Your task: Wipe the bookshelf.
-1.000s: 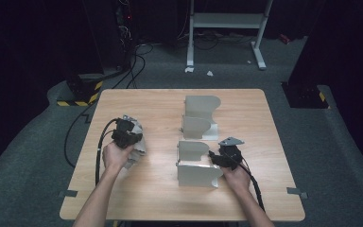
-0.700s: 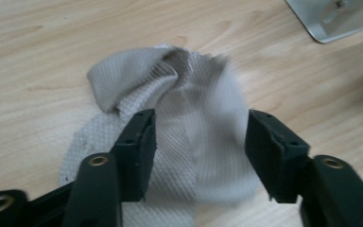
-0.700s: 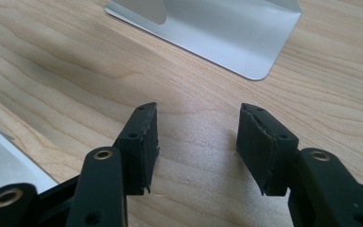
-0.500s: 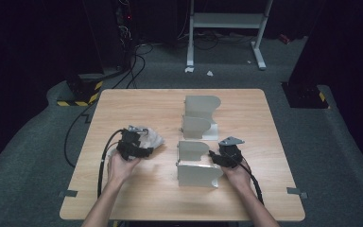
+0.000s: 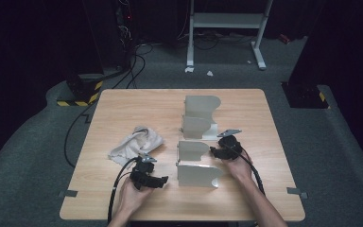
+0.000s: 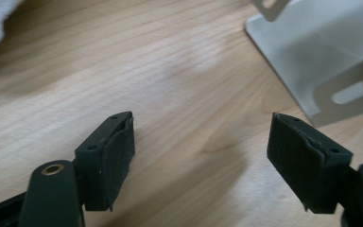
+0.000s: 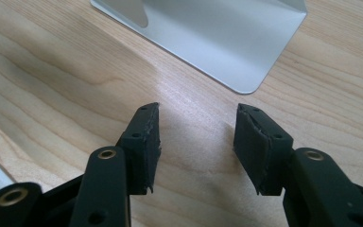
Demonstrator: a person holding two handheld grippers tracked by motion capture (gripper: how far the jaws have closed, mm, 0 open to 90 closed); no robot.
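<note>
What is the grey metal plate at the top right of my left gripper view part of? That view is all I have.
Observer: It belongs to the nearer grey sheet-metal stand of two on the light wooden table. The farther grey sheet-metal stand is right behind it.
Operator: Where is the other gripper?
Observer: The right gripper is at the nearer stand's right side. Its jaws have just been closing, with only bare wood between them.
Operator: And the white fabric at my top left?
Observer: That is a crumpled white cloth lying loose on the table, just beyond the left gripper and apart from it. That gripper's jaws have just been opening and hold nothing.
</note>
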